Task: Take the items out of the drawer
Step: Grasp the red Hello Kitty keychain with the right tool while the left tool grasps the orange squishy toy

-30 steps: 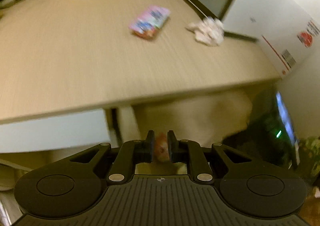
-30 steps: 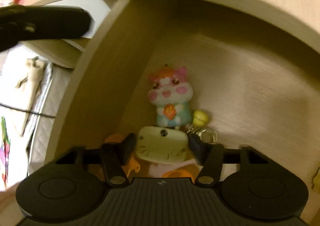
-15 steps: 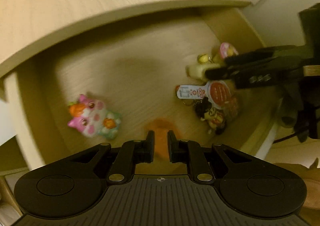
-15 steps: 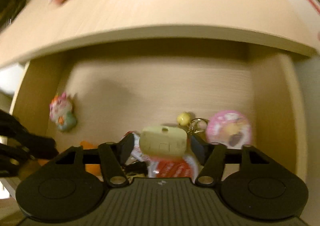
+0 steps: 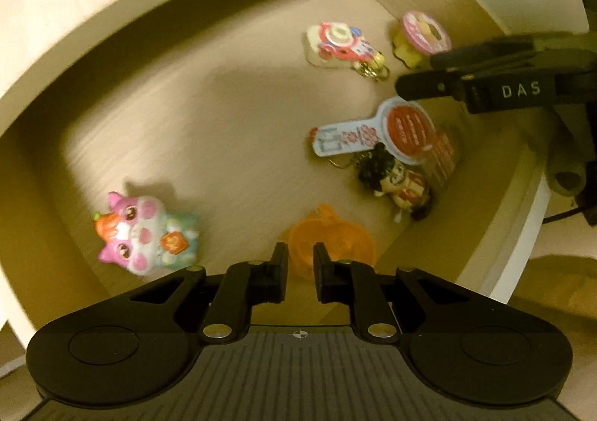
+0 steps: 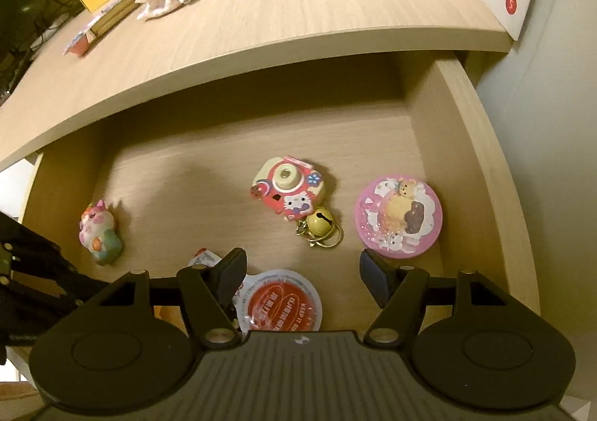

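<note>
**Drawer still holds every toy in view**

Drawer [image 6: 459,167] stands pulled out below the counter [image 6: 283,22], and as far as you can see nothing is in a grip yet. Lying on its floor are the cat figure [image 5: 143,232], the orange pumpkin piece [image 5: 332,238], the camera charm [image 6: 289,188] with its bell, the round pink tin [image 6: 399,221], the red-labelled packet [image 6: 280,303] and a small doll keychain [image 5: 399,182]. Your left claw [image 5: 300,264] hovers just over the pumpkin piece, jaws narrow and opening, with nothing pressed between them. Your right claw [image 6: 302,272] stands wide and empty above the packet, near the camera charm. In my judgement, all the picking is left to do.
</note>
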